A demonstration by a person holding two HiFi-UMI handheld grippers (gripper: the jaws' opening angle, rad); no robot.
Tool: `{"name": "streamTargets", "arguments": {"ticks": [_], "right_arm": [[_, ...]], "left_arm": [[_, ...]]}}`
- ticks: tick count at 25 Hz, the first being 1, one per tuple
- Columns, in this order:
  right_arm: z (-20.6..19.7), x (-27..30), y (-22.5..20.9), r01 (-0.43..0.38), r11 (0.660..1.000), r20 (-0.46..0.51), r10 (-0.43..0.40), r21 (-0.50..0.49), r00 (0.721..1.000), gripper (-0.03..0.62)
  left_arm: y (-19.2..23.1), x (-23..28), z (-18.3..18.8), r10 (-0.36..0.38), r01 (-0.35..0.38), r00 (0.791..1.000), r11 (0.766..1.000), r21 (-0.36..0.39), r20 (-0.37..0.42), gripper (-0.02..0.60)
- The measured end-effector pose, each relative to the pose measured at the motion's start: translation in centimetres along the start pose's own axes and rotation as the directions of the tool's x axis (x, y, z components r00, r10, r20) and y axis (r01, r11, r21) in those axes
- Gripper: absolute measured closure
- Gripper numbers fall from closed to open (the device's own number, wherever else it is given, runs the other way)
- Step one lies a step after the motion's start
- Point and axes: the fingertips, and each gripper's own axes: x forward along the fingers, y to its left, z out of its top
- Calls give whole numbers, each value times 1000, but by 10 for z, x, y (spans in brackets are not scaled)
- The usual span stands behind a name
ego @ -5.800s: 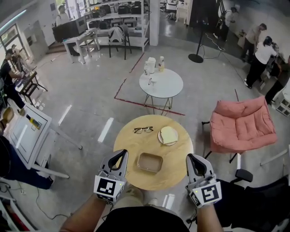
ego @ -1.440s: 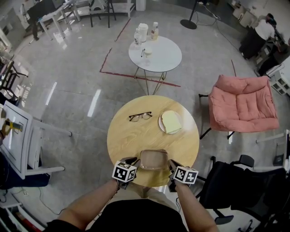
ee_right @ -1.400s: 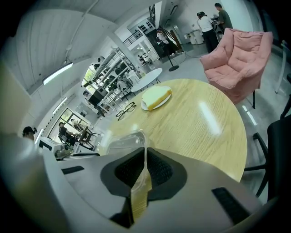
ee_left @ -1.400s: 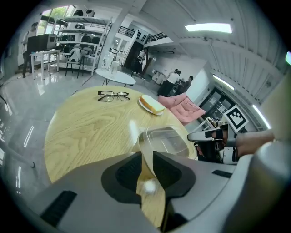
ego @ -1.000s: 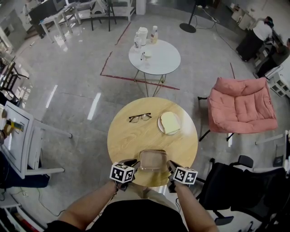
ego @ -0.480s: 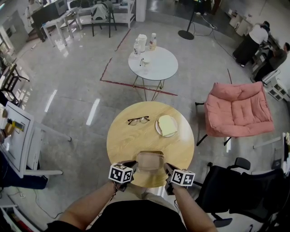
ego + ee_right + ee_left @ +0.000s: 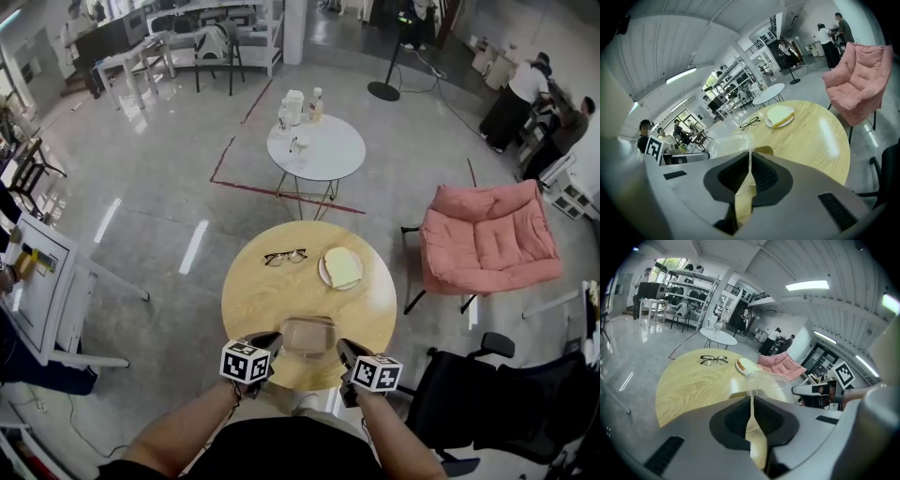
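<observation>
Your left gripper [image 7: 266, 343] and right gripper [image 7: 344, 351] pinch opposite rims of the clear container [image 7: 307, 336], balancing it level, seemingly just off the table [image 7: 267, 292].

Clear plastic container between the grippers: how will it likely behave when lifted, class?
The clear container looks thin-walled and empty, so probably light and flexible. With the left gripper and right gripper pinching only opposite rims, it may bow or slip.

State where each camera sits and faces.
Head view: on the head, steeply down onto the wooden table; forearms, left claw, right claw show.
Left gripper view: on the left claw, across the table; own jaws show.
Right gripper view: on the right claw, likewise.
All share the clear container, gripped at both ends, and glasses.
</observation>
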Motion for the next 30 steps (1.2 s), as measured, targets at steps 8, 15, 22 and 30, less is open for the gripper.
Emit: {"name": "streamTargets", "arguments": {"ticks": [8, 15, 22, 30], "right_arm": [[31, -30, 29, -21, 988, 66, 31, -153, 997, 562], [60, -62, 57, -31, 965, 145, 71, -260, 987, 563], [91, -97, 79, -22, 938, 226, 106, -345, 968, 563], [125, -133, 104, -11, 907, 300, 150, -422, 942, 563]], "left_arm": [[-26, -33, 31, 62, -77, 985, 993, 91, 158, 551], [-50, -62, 59, 87, -135, 955, 979, 155, 284, 551], [-82, -90, 92, 87, -183, 913, 961, 209, 398, 552], [-114, -118, 129, 72, -227, 878, 933, 278, 473, 552]]}}
